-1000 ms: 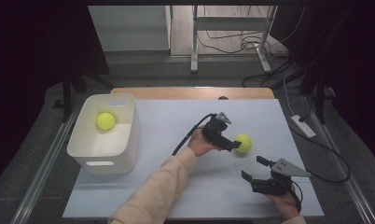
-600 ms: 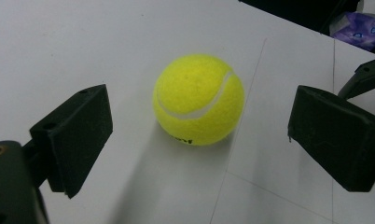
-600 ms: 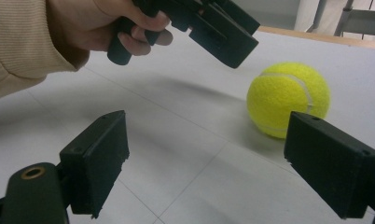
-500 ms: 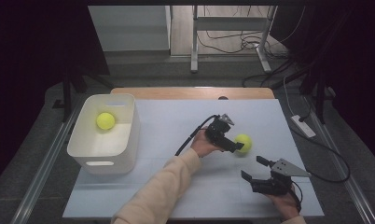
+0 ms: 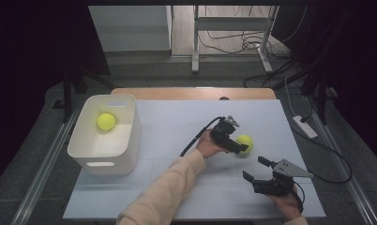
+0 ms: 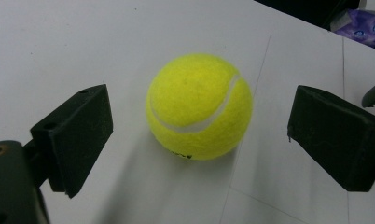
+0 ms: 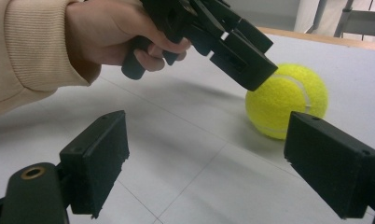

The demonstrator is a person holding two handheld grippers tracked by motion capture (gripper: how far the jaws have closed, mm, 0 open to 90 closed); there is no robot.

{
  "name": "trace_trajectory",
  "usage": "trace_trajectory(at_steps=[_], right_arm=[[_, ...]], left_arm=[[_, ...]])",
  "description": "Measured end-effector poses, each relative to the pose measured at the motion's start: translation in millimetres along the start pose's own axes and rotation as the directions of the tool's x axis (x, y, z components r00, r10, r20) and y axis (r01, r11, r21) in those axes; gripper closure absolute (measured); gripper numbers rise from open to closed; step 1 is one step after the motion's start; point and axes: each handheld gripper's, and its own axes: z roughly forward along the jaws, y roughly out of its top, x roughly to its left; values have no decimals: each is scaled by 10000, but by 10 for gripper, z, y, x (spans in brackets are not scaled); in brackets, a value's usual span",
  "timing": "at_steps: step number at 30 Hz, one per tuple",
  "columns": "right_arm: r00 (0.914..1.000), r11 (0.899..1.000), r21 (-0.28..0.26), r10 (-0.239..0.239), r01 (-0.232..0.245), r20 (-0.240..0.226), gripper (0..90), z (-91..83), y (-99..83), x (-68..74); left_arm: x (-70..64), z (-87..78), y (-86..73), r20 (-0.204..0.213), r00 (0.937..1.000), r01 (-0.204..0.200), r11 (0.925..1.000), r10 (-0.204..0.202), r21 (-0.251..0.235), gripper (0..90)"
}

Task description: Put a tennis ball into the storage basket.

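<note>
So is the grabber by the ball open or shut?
Open. The left gripper has its jaws spread wide on either side of the tennis ball, not touching it.

The tennis ball [image 6: 198, 106] is bright yellow-green with a curved white seam. The left tool [image 5: 238, 146] reaching it is matte black, as is the right tool [image 5: 260, 169]. Left of the ball, a white bin [image 5: 123, 145] holds another yellow ball [image 5: 106, 121]. The table [image 5: 177, 117] is pale grey-white; the sleeve [image 5: 163, 192] is cream.

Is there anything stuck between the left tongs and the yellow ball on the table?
No, nothing visible is in the way. The left tongs are open, and the tennis ball lies on the white table right between the two jaws, with bare gaps on both sides. Neither jaw touches it yet.
</note>
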Motion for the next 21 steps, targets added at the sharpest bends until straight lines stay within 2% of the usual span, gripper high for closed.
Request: trace_trajectory(at_steps=[8,21], right_arm=[[10000,10000,21,17,-17,-1,136,-3,3,3],[10000,10000,56,-8,8,-45,136,1,1,5]], left_arm=[[-1,74,-1,-81,9999,-82,9998,83,193,73],[11,202,-1,42,10000,70,9998,-71,180,76]])
